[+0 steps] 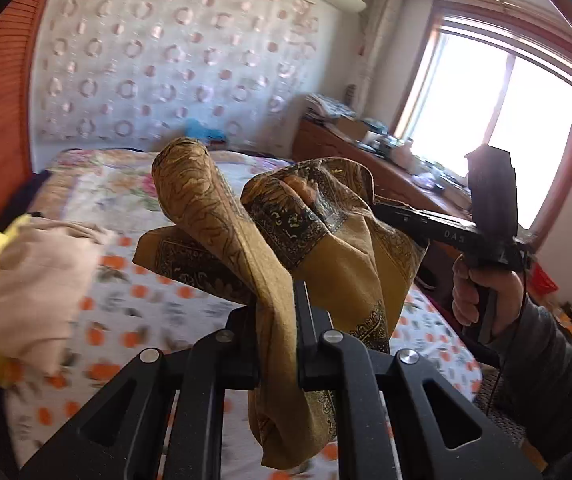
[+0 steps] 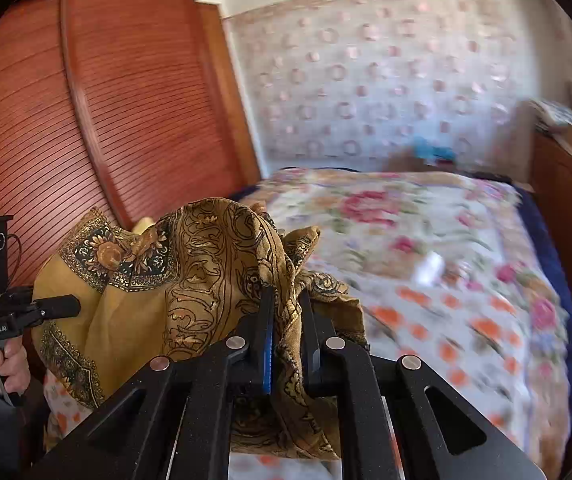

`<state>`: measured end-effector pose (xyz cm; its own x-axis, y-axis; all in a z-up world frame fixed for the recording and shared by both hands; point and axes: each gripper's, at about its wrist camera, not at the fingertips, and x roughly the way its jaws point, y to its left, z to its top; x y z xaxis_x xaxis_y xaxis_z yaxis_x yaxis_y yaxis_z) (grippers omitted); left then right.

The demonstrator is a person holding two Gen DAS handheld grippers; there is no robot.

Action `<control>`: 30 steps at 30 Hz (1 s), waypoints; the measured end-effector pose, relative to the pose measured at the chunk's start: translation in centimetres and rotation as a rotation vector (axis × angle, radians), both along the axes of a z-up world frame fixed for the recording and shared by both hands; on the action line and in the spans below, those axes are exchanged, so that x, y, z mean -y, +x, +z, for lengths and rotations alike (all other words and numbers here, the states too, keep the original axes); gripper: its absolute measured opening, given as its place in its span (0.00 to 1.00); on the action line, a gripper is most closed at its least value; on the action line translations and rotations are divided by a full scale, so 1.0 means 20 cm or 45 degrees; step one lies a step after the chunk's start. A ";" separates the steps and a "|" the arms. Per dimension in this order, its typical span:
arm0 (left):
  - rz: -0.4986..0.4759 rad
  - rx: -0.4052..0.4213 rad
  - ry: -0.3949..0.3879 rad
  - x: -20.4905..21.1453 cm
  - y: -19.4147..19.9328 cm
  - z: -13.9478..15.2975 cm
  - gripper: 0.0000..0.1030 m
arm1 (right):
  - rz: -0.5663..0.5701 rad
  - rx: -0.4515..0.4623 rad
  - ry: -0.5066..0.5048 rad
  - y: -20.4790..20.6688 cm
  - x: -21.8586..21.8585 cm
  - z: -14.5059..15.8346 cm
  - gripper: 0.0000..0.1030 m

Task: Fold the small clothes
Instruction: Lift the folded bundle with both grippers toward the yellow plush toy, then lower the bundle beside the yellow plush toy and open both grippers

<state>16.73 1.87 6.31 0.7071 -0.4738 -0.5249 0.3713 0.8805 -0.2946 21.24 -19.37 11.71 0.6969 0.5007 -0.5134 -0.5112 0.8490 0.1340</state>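
The mustard patterned cloth point(image 1: 346, 248) hangs bunched in the air above the bed point(image 2: 426, 248), pinched at 1 spot by the left claw point(image 1: 276, 320) and at another by the right claw point(image 2: 288, 320), its slack middle sagging between the 2 claws.

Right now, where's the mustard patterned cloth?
The mustard patterned cloth hangs above the bed, pinched in both the left gripper and right gripper.
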 end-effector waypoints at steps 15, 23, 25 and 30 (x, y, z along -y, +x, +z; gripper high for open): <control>0.475 -0.014 0.064 -0.87 0.21 -0.18 0.12 | 0.468 0.001 -0.111 1.06 -1.26 -0.18 0.08; 0.587 -0.065 0.114 -0.93 0.21 -0.43 0.13 | 0.468 -0.050 -0.192 1.53 -1.55 -0.42 0.06; 0.612 -0.069 0.096 -0.94 0.19 -0.47 0.13 | 0.470 -0.038 -0.214 1.55 -1.60 -0.48 0.06; 0.628 -0.115 0.076 -0.94 0.16 -0.56 0.13 | 0.421 -0.063 -0.218 1.58 -1.57 -0.53 0.06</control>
